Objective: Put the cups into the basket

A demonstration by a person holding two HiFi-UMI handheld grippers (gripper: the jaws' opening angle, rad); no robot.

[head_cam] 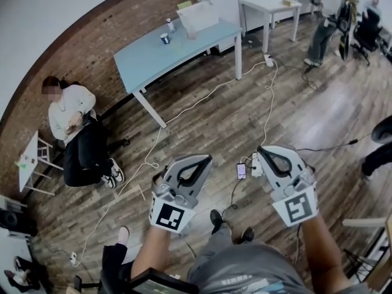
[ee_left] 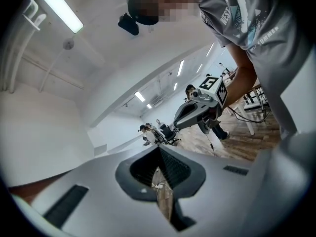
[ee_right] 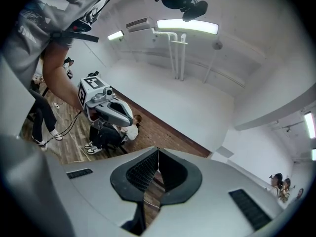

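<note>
Far off in the head view, a light blue table carries a white basket. A dark cup stands beside it, with a second small cup just behind. Both grippers hang over the wooden floor, well short of that table. My left gripper has its jaws pressed together with nothing between them, and so has my right gripper. In the left gripper view the shut jaws point toward the right gripper. The right gripper view shows shut jaws and the left gripper.
A person sits at the brick wall on the left, next to a small white stand. White cables and a phone lie on the floor. A white table and standing people are at the back right.
</note>
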